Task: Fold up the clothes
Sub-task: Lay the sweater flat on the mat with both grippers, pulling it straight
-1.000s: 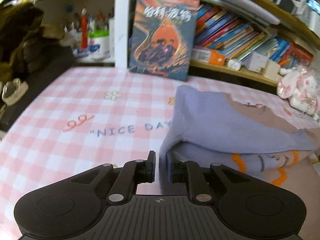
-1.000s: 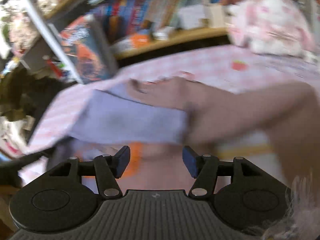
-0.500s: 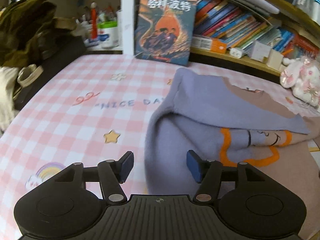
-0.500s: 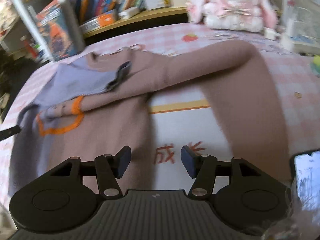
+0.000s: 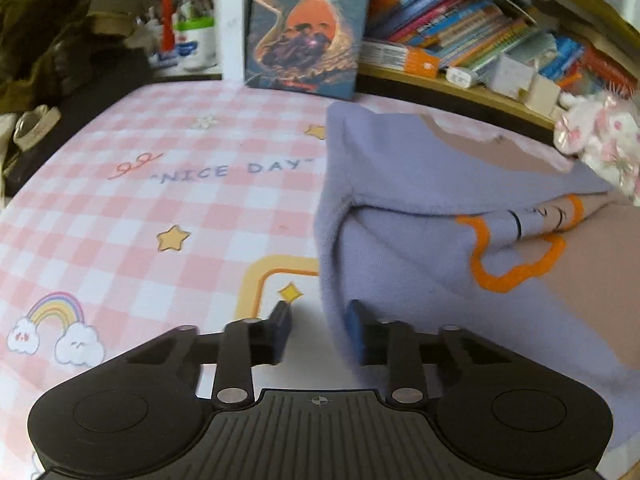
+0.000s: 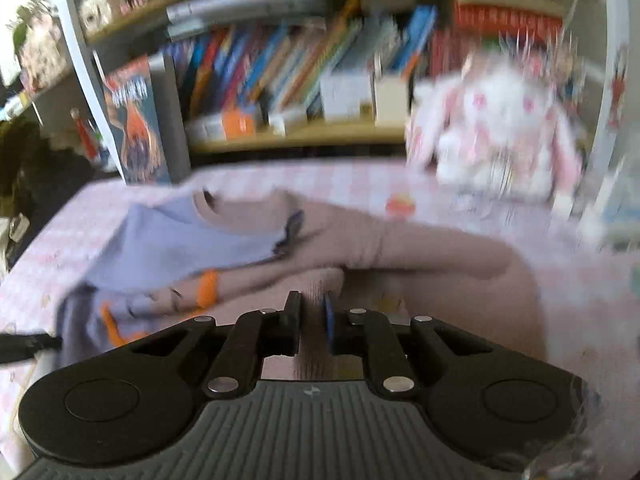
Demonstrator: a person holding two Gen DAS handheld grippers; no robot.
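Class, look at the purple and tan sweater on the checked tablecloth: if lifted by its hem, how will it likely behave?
The sweater is probably floppy: its folded sleeve drapes in soft creases. It likely sags from wherever it is pinched, as the right tongs bunch its hem. Its fuzzy knit should not be slippery on the tablecloth.

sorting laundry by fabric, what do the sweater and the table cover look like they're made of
Sweater: looks like soft knit or fleece, matte and slightly fuzzy at the folded edge, in lilac and dusty pink with an orange print. The exact fibre cannot be told.

Table cover: looks like a smooth printed sheet, possibly vinyl or coated cloth; it lies flat with crisp pink checks and lettering and no visible weave.
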